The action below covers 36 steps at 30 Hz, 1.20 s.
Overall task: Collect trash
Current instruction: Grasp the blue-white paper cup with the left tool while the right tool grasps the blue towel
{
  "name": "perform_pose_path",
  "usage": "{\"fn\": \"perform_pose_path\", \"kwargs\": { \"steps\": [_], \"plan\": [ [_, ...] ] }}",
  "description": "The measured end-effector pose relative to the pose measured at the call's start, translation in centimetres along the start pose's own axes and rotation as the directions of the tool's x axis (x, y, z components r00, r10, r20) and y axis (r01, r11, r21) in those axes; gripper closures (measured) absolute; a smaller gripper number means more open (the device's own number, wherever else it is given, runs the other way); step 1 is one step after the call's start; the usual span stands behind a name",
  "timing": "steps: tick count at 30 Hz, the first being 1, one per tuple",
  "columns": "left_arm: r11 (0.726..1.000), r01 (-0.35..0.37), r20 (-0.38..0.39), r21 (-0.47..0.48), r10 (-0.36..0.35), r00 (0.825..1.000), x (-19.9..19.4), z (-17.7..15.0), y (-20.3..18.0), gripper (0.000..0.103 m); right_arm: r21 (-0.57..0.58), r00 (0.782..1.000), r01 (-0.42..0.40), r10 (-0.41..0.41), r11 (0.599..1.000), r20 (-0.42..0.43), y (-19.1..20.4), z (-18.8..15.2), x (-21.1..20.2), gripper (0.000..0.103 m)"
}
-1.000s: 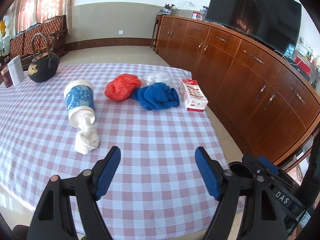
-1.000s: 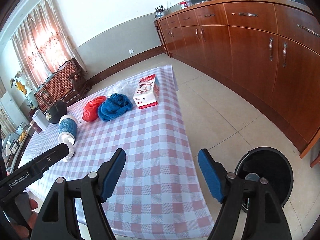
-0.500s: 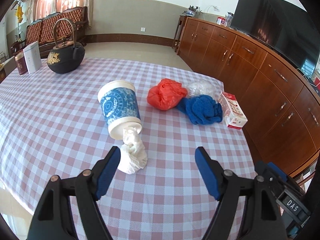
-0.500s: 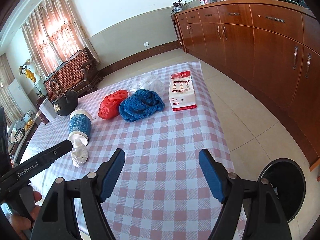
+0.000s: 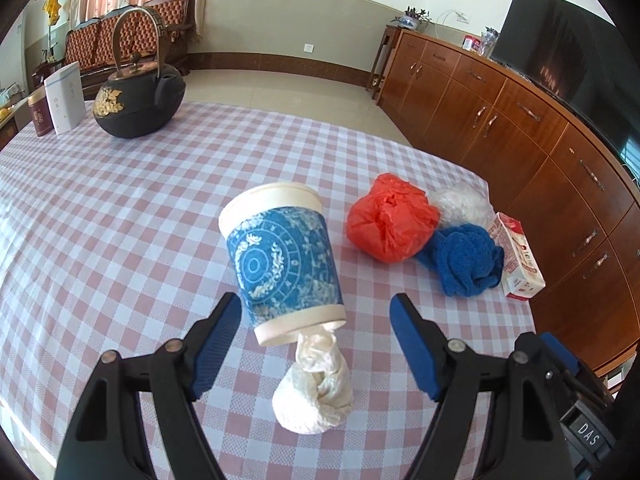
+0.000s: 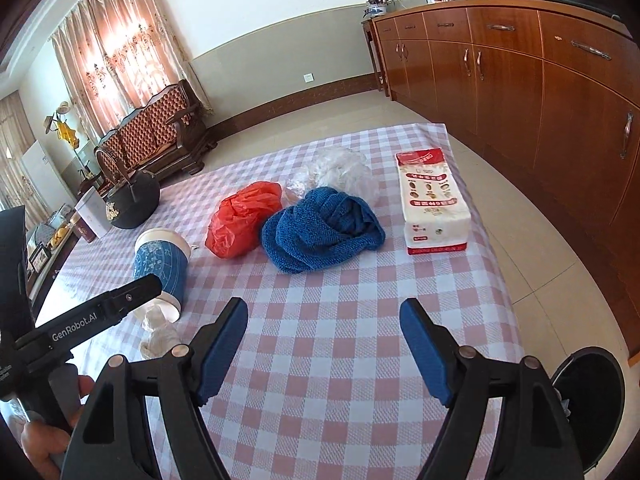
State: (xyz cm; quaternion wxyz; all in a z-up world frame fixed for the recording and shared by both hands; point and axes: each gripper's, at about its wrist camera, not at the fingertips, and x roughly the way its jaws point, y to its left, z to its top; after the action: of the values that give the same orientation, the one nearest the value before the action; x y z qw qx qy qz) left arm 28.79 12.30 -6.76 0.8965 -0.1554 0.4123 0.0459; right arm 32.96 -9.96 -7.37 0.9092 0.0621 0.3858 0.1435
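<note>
A blue-and-white paper cup point(image 5: 282, 264) lies on its side on the checked tablecloth, with a crumpled white tissue point(image 5: 316, 392) spilling from its mouth. My left gripper point(image 5: 316, 328) is open, its fingers on either side of the cup's near end and above the tissue. The cup also shows in the right wrist view point(image 6: 162, 268). A red plastic bag point(image 5: 388, 224), a clear plastic bag point(image 5: 460, 204) and a blue cloth point(image 5: 468, 260) lie to the right. My right gripper point(image 6: 324, 336) is open and empty over the table's near part. A black trash bin point(image 6: 592, 404) stands on the floor at the right.
A red-and-white tissue pack point(image 6: 434, 200) lies near the table's right edge. A black iron teapot point(image 5: 138, 100) and small boxes point(image 5: 64, 98) stand at the far left. A long wooden cabinet point(image 6: 540, 80) runs along the right wall.
My left gripper has moved forward and left, closing in on the cup and tissue. My right gripper has moved in over the table; the bin has slid to the right edge of its view.
</note>
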Motion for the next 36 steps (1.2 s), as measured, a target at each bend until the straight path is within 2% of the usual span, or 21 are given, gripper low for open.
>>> {"fn": "perform_pose_path", "kwargs": {
  "steps": [6, 15, 20, 22, 23, 24, 25, 29, 36],
  "plan": [
    [1.000, -0.015, -0.019, -0.010, 0.015, 1.000, 1.9, 0.9, 0.6, 0.025, 0.005, 1.000, 0.000, 0.000, 1.000, -0.030, 0.5, 1.8, 3.3, 0.022],
    [1.000, -0.002, -0.037, -0.013, 0.002, 0.999, 3.2, 1.2, 0.7, 0.025, 0.027, 0.998, 0.002, 0.000, 1.000, -0.059, 0.8, 4.1, 7.1, 0.022],
    [1.000, 0.010, -0.043, -0.016, -0.011, 0.999, 3.9, 1.4, 0.6, 0.028, 0.003, 0.995, 0.027, -0.027, 1.000, -0.092, 1.5, 4.8, 8.9, 0.022],
    [1.000, 0.016, -0.047, -0.018, -0.017, 0.999, 4.1, 1.4, 0.7, 0.034, 0.005, 0.995, 0.020, -0.020, 1.000, -0.100, 1.5, 4.7, 9.5, 0.030],
    [1.000, 0.020, -0.049, -0.019, -0.021, 0.999, 4.2, 1.4, 0.7, 0.038, -0.002, 0.995, 0.027, -0.027, 1.000, -0.094, 1.5, 4.7, 9.5, 0.045],
    [1.000, 0.023, -0.044, -0.019, -0.023, 0.999, 4.1, 1.4, 0.7, 0.038, -0.010, 0.995, 0.018, -0.019, 1.000, -0.095, 1.5, 4.8, 9.7, 0.056],
    [1.000, 0.025, -0.040, -0.018, -0.026, 0.999, 4.1, 1.4, 0.6, 0.038, -0.015, 0.995, 0.013, -0.015, 1.000, -0.096, 1.5, 4.7, 9.7, 0.059],
    [0.999, 0.039, -0.038, -0.024, -0.040, 0.998, 4.2, 1.3, 0.7, 0.040, -0.046, 0.995, -0.004, -0.001, 0.999, -0.100, 1.7, 4.5, 9.8, 0.083],
    [0.998, 0.059, -0.015, -0.029, -0.059, 0.998, 3.3, 0.7, 1.0, 0.042, -0.059, 0.997, -0.038, 0.034, 0.998, -0.071, 1.9, 3.1, 7.5, 0.088]
  ]
}}
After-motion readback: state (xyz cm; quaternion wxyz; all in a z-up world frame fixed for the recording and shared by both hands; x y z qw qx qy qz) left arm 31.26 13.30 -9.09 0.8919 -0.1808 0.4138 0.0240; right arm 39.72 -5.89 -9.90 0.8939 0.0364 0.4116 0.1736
